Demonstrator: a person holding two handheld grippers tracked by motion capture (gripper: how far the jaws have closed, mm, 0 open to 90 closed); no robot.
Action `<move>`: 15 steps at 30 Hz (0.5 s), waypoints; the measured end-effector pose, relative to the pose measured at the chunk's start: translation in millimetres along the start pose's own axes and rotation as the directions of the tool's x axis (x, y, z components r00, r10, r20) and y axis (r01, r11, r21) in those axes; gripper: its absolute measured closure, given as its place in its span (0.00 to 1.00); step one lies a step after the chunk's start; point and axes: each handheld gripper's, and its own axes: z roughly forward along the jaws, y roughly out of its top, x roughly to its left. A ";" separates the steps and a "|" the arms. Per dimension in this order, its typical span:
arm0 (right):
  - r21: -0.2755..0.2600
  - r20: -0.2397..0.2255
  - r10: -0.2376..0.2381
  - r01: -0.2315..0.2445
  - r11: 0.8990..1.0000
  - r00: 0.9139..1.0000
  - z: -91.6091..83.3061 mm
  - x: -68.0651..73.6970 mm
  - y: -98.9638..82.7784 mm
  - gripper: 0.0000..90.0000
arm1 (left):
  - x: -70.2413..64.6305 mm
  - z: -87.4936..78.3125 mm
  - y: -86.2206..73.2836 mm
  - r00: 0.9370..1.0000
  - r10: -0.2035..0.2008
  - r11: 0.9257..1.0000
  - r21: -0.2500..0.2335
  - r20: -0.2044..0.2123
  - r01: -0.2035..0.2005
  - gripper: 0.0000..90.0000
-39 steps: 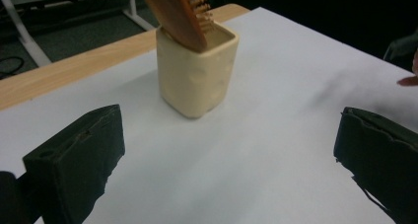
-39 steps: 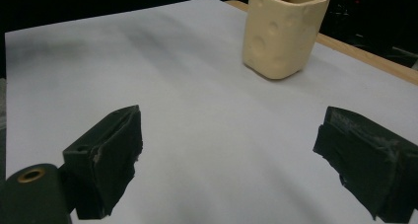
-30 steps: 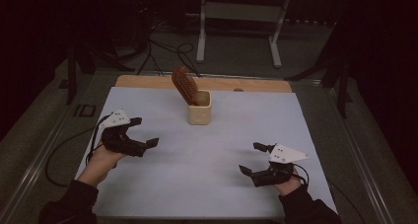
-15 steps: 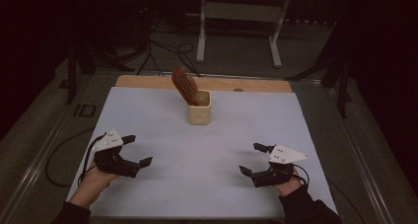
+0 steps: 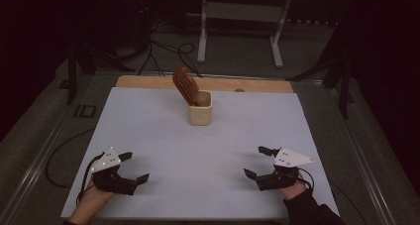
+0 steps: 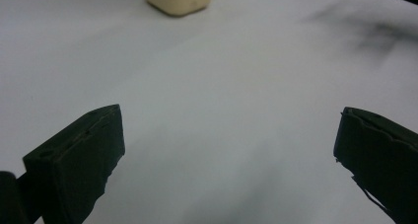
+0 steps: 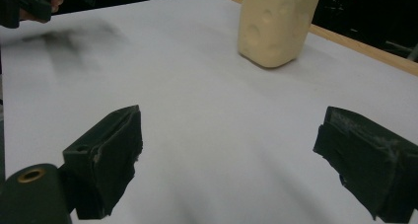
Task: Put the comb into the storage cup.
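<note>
Dark room; the white tabletop (image 5: 208,150) is bare but for a cream cup (image 5: 200,107) standing upright at the far centre. A brown brush (image 5: 185,84) stands in it, leaning left, head above the rim. The left gripper (image 5: 130,168) and right gripper (image 5: 257,161) rest at the near corners, both jaws wide apart, holding nothing. Risk: the leaning brush makes the cup top-heavy; a careless sideways pull could tip it.
</note>
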 end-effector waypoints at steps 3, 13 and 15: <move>0.000 0.002 -0.006 0.006 1.000 1.000 -1.8 0.0 -2.4 0.11 | -1.6 -0.9 -5.7 1.000 -0.001 1.000 0.006 -0.004 0.001 0.00; 0.007 0.004 -0.006 0.006 1.000 1.000 -1.6 1.5 -5.0 0.11 | -7.0 -5.2 -29.4 0.998 -0.031 0.998 0.049 -0.058 0.034 0.00; 0.005 0.006 -0.007 0.007 1.000 1.000 -1.7 0.8 -5.4 0.11 | -6.6 -6.7 -32.6 0.997 -0.033 0.998 0.057 -0.074 0.037 0.00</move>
